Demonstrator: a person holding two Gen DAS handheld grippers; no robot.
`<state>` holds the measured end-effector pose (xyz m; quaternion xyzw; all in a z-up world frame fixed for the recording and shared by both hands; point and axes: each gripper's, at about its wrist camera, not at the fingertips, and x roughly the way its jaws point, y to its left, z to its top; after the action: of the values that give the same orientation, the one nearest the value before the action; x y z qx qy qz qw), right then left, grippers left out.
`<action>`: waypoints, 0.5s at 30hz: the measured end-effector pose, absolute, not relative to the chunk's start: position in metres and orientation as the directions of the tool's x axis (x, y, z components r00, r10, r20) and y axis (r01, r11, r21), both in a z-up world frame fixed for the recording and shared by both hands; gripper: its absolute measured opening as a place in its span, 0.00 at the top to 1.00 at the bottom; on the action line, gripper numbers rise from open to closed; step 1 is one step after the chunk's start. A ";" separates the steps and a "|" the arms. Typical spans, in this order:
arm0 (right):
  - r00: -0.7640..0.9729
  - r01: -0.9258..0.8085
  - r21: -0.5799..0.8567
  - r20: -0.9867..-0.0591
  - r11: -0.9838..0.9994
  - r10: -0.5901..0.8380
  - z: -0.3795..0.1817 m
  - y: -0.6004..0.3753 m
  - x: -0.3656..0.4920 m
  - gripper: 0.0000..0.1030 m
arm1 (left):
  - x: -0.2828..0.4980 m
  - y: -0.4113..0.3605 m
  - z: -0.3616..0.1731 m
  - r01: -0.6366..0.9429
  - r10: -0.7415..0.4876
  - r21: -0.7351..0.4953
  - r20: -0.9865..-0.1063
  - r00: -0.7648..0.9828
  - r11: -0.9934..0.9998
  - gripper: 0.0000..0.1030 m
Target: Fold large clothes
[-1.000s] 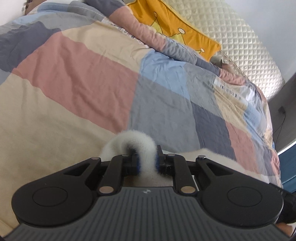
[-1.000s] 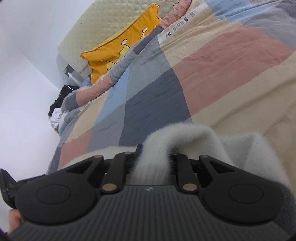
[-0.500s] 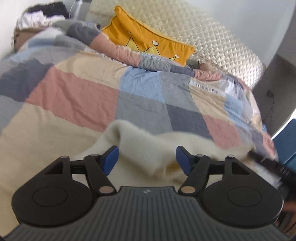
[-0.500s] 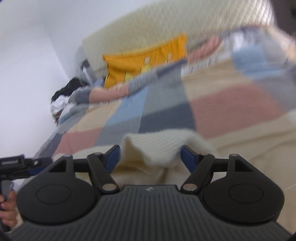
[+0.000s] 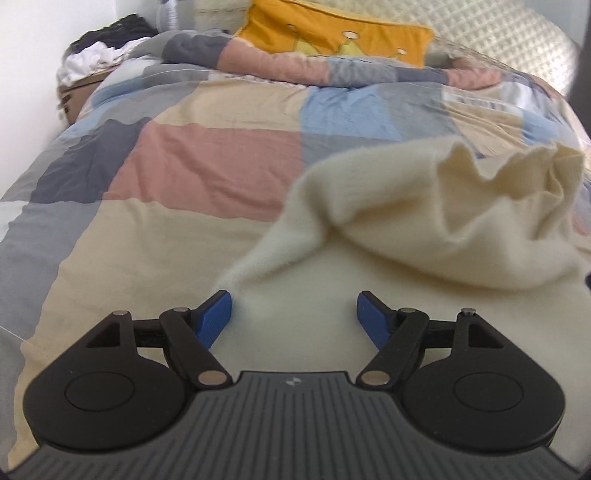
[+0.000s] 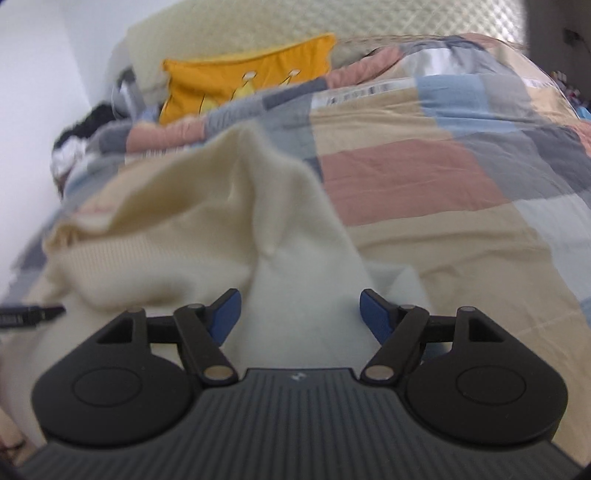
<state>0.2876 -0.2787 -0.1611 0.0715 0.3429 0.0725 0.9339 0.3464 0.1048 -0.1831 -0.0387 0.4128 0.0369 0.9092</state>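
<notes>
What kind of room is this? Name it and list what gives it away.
Most likely a bedroom. The cream garment lies on a bed covered by a patchwork quilt, with a yellow crown-print pillow against a quilted headboard, and a heap of clothes beside the wall.

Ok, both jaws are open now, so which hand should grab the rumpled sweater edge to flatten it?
Probably the right gripper: the raised fold of the sweater lies straight ahead of it. From the left gripper the bunched edge sits off to its right.
</notes>
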 end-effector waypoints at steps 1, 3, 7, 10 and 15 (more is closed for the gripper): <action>0.756 -0.102 0.152 -0.631 0.983 0.176 -0.163 -0.272 0.289 0.28 | 0.349 0.107 -0.183 -0.112 0.047 -0.037 -0.747 0.663 0.993 0.24; 0.761 -0.135 0.084 -0.629 0.987 0.157 -0.164 -0.261 0.288 0.28 | 0.355 0.107 -0.184 -0.136 0.090 -0.002 -0.734 0.673 0.991 0.24; 0.763 -0.180 -0.015 -0.633 0.983 0.131 -0.167 -0.244 0.288 0.30 | 0.370 0.115 -0.193 -0.186 0.120 -0.006 -0.744 0.657 0.983 0.35; 0.752 -0.192 -0.074 -0.652 0.979 0.099 -0.173 -0.240 0.291 0.31 | 0.378 0.122 -0.201 -0.193 0.095 -0.041 -0.761 0.642 0.980 0.50; 0.773 -0.122 -0.082 -0.632 0.989 0.043 -0.175 -0.249 0.298 0.76 | 0.373 0.130 -0.193 -0.203 0.053 -0.121 -0.726 0.685 0.972 0.84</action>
<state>0.2985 -0.2494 -0.1745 -0.0593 0.3337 0.0441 0.9398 0.3728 0.1303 -0.1930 -0.0963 0.3905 0.0700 0.9129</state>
